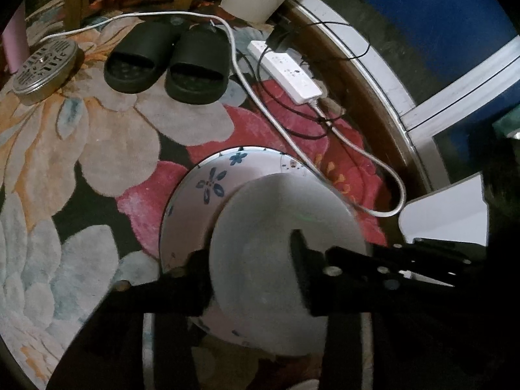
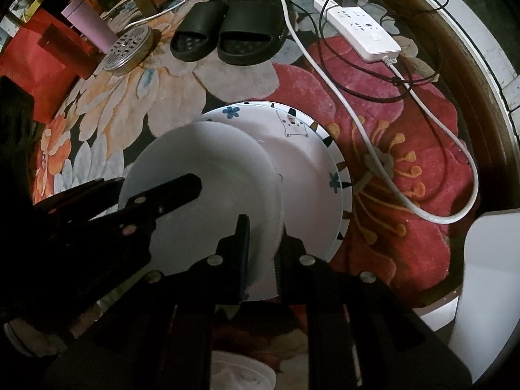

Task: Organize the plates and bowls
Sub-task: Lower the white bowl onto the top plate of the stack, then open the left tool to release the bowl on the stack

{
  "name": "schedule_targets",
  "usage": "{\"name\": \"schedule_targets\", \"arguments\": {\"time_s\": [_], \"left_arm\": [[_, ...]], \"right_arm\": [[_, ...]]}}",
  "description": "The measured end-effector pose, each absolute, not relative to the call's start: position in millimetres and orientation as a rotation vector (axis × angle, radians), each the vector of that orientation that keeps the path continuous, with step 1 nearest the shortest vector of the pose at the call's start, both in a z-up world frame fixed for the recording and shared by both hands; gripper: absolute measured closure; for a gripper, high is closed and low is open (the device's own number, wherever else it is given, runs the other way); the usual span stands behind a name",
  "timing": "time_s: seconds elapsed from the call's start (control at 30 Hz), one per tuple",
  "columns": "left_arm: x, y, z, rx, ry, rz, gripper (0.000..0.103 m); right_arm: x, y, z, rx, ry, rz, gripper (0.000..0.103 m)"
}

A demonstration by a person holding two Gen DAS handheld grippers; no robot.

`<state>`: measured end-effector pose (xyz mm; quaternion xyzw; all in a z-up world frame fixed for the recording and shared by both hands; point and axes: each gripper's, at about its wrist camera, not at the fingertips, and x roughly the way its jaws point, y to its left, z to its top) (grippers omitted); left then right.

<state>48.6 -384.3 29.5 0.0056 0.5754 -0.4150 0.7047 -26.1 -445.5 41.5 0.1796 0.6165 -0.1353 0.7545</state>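
Floral rug (image 1: 97,149) under stacked plates (image 2: 302,149)

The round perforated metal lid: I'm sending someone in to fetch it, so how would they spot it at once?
Start at the flowered carpet and find the pair of black slippers near its far edge. Just left of them, beside a pink tumbler, lies the round metal lid. Unlike the smooth white plates nearby, it is dull silver and pierced with rows of slots.
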Motion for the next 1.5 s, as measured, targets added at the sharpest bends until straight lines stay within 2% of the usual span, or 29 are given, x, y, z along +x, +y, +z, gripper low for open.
{"name": "schedule_targets", "arguments": {"time_s": [0.3,0.33,0.37,0.4,0.47,0.57,0.83,1.5], "left_arm": [[46.1,-372.4,41.7,-0.048,1.287,-0.969,0.018],[45.3,-369.7,44.2,-0.049,1.276,-0.959,0.014],[44.9,-364.8,48.5,-0.049,1.253,-0.942,0.005],[45.1,-361.1,51.5,-0.051,1.237,-0.927,0.002],[47.9,-352.3,57.1,-0.081,1.218,-0.928,0.001],[52.0,-343.7,62.4,-0.083,1.197,-0.911,0.001],[54.5,-332.5,64.7,0.006,1.146,-0.83,0.001],[58.1,-304.2,62.5,0.014,1.139,-0.766,0.001]], "right_arm": [[-29.9,-456.3,46.1,0.439,1.323,-0.333,0.086],[-30.4,-457.1,46.9,0.442,1.321,-0.337,0.079],[-31.1,-457.7,47.9,0.442,1.319,-0.34,0.066],[-32.1,-458.0,49.0,0.439,1.316,-0.347,0.058],[-35.4,-460.0,52.1,0.44,1.298,-0.366,0.031],[-37.2,-458.9,54.4,0.453,1.282,-0.369,0.013],[-31.6,-446.2,58.2,0.415,1.283,-0.367,0.011],[-30.0,-413.8,56.3,0.377,1.301,-0.347,0.008]]}}
